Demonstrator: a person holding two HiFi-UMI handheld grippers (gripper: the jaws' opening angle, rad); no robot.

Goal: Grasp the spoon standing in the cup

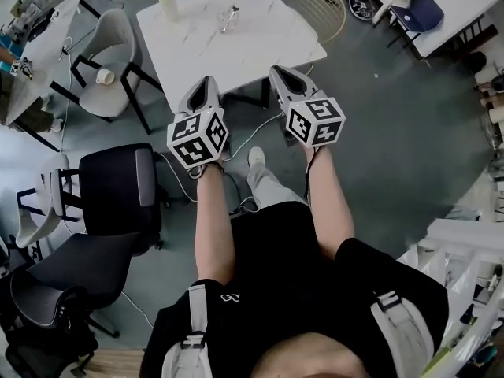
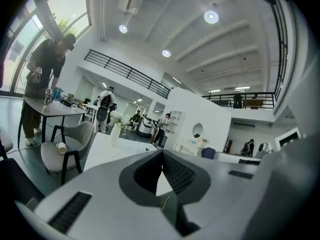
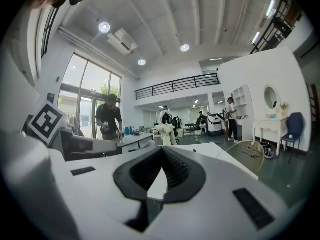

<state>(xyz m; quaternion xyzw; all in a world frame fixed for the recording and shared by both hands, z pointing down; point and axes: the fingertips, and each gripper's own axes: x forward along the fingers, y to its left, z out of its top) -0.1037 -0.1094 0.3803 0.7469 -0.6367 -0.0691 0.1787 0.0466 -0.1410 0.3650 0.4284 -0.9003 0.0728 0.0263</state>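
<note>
A white marble table [image 1: 260,38] stands ahead of me on the grey floor. On it lies a small clear glass thing [image 1: 228,18], too small to tell whether it is a cup with a spoon. A white vase of flowers [image 1: 167,2] stands at its far left corner. My left gripper [image 1: 208,83] and right gripper [image 1: 279,73] hang side by side in the air, at the table's near edge. Both are shut, with nothing between their jaws. In the left gripper view the jaw tips of the left gripper [image 2: 162,154] meet; the right gripper [image 3: 162,151] shows the same in its own view.
A grey chair [image 1: 110,57] with a paper cup [image 1: 105,75] on its seat stands left of the table. Black office chairs [image 1: 118,187] are at my left. A gold wire hoop [image 1: 315,6] sits right of the table. Cables run across the floor. A person [image 3: 109,116] stands at another table.
</note>
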